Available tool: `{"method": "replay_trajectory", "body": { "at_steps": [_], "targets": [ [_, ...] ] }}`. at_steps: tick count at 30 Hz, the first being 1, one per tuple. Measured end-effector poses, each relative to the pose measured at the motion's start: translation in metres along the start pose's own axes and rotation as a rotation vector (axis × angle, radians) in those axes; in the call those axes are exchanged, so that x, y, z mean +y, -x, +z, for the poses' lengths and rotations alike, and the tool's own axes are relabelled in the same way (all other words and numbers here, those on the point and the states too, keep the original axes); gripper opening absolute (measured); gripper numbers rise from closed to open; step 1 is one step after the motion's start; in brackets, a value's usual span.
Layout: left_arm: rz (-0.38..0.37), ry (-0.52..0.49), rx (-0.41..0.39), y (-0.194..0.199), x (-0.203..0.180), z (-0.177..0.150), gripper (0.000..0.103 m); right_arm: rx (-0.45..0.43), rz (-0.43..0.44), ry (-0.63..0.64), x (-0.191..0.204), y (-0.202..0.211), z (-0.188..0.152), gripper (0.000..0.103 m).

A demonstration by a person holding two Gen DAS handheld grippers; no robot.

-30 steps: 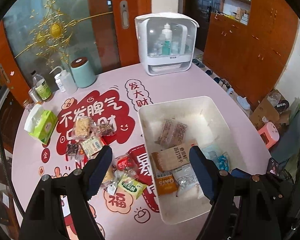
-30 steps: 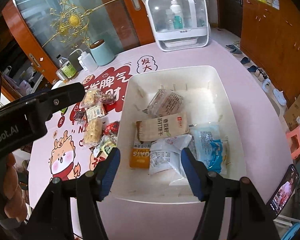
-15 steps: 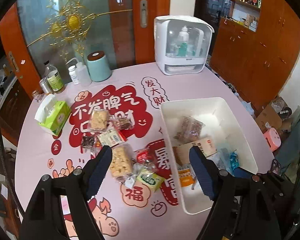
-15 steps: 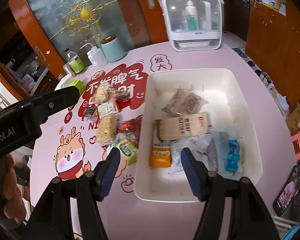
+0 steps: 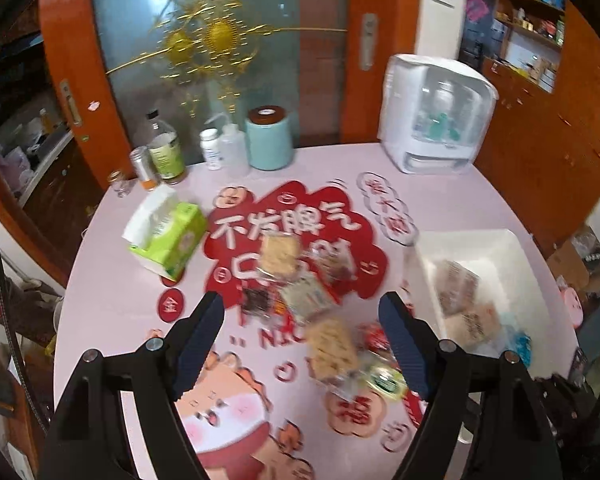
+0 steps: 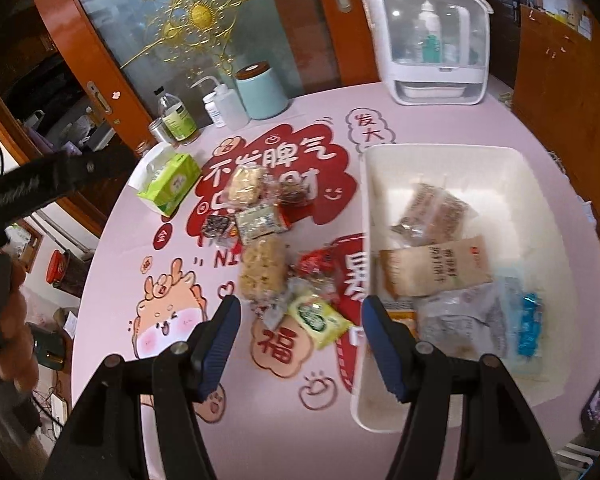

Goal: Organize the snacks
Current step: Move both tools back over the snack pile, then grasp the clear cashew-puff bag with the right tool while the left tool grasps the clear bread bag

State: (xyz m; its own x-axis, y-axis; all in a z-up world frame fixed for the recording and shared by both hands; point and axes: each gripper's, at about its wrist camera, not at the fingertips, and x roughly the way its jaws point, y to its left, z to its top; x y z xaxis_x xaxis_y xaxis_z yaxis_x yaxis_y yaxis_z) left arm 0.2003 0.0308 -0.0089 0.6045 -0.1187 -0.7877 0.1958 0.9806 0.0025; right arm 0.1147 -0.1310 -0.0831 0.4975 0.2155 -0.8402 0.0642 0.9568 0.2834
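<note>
Right wrist view is showing the right gripper (image 6: 298, 340) hanging above the table (image 6: 440, 128) with jaws spread wide and nothing between them. Loose snacks (image 6: 260, 268) are lying in a cluster on the red print near the table's middle, and a green packet (image 6: 320, 318) is sitting nearest the fingers. Just beside them, toward the right edge, the bin (image 6: 452, 152) is holding several wrapped packets (a tan one lies across its middle). In the left wrist view, the left gripper (image 5: 300, 344) is hovering over the same snacks (image 5: 300, 280), jaws likewise apart and empty, though the frame is blurred. A tissue box (image 6: 170, 184) is resting toward the left edge.
</note>
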Motion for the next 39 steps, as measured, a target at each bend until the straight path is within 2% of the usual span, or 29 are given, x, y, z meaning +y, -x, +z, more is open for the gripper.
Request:
{"method": "replay_trajectory", "body": {
  "at_steps": [5,12,16,18,24,26,30,39],
  "targets": [
    [0.019,0.014,0.018,-0.038,0.038,0.019,0.079,0.0,0.01,0.03,0.024,-0.026,0.01,0.063],
    [0.033,-0.099,0.082,-0.114,0.049,0.047,0.079,0.018,0.005,0.086,0.056,-0.076,0.029,0.063],
    [0.034,-0.131,0.161,-0.175,0.05,0.066,0.079,0.047,-0.019,0.111,0.065,-0.114,0.032,0.063],
    [0.007,-0.121,0.216,-0.208,0.052,0.069,0.079,0.071,-0.038,0.123,0.067,-0.135,0.029,0.063],
    [-0.016,-0.115,0.354,-0.275,0.044,0.057,0.079,0.119,-0.121,0.159,0.069,-0.179,0.014,0.066],
    [-0.014,-0.116,0.381,-0.288,0.041,0.053,0.079,0.134,-0.139,0.169,0.069,-0.187,0.01,0.07],
    [-0.017,-0.129,0.426,-0.312,0.035,0.045,0.079,0.161,-0.143,0.156,0.066,-0.199,0.008,0.07],
    [-0.023,-0.129,0.456,-0.336,0.027,0.039,0.079,0.172,-0.153,0.164,0.064,-0.214,0.007,0.07]
  ]
}}
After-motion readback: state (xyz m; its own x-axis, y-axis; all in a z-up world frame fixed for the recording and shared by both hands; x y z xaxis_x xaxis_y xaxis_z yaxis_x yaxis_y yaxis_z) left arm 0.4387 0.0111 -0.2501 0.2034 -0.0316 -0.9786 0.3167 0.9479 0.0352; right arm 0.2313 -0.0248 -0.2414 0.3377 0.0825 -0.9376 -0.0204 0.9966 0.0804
